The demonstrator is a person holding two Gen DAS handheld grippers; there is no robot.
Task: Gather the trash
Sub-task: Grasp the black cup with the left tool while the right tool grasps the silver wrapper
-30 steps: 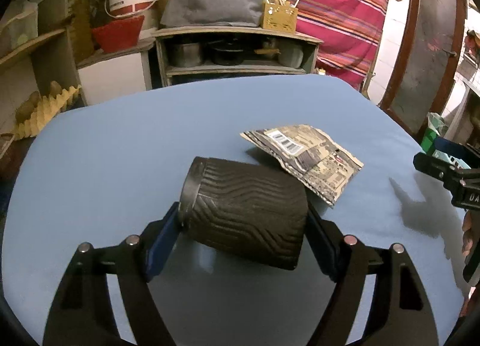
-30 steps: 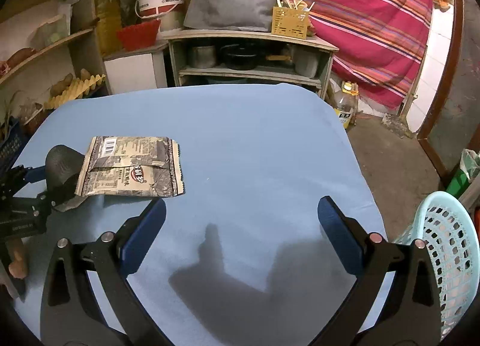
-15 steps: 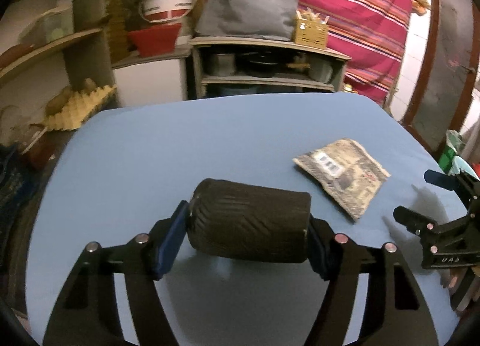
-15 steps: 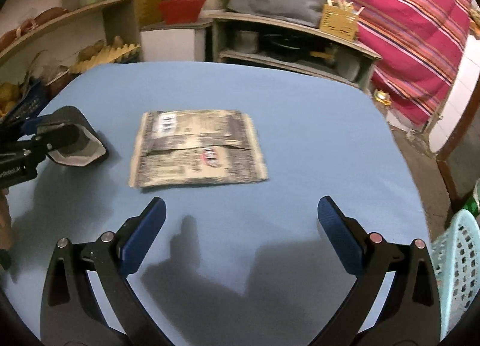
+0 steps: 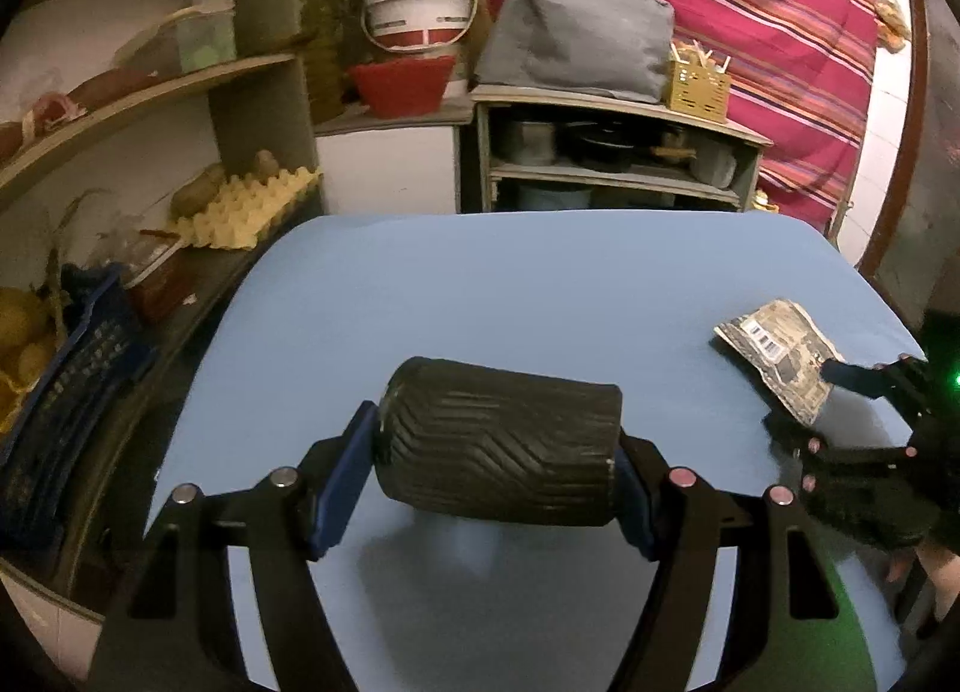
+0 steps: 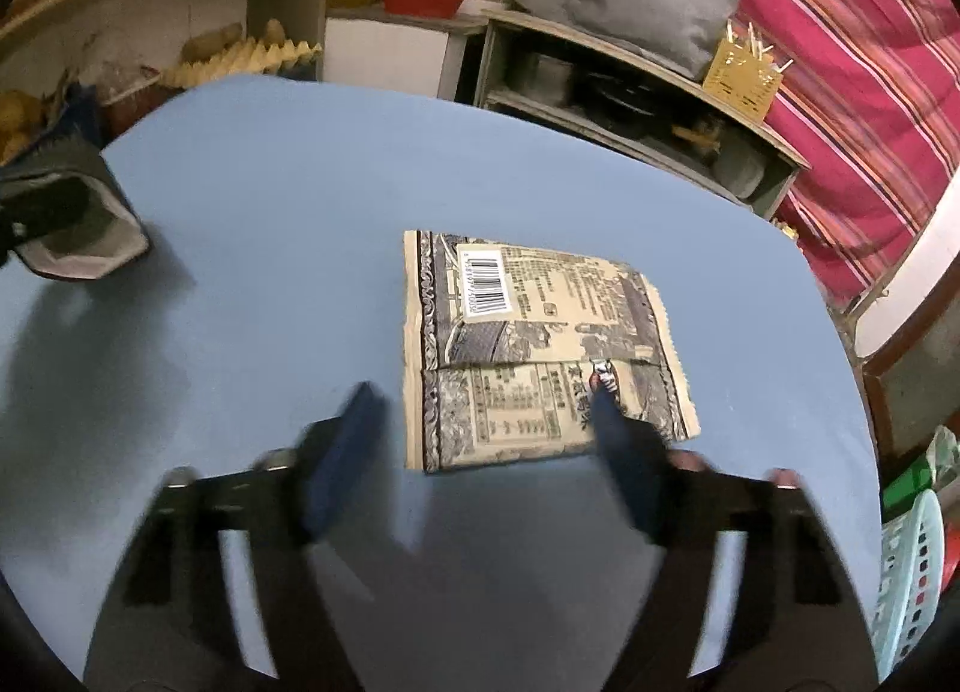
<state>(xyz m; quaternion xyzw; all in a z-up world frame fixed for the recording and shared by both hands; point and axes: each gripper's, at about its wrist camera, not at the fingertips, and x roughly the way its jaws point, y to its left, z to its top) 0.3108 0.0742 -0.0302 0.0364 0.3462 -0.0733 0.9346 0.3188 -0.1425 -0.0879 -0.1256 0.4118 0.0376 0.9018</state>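
Note:
My left gripper is shut on a black ridged paper cup, held sideways a little above the blue table. The cup also shows at the left in the right wrist view, its white inside facing me. A flat printed snack wrapper with a barcode lies on the table; in the left wrist view the wrapper is at the right. My right gripper is open, low over the wrapper's near edge, with its right finger over the wrapper and its left finger beside it.
A pale green laundry basket stands off the table's right edge. Shelves with an egg tray, buckets and pots line the back and left. A striped red cloth hangs behind.
My right gripper has moved left and forward to the wrapper and lowered over it. My left gripper has lifted the cup and turned left, so the wrapper shifted right in its view.

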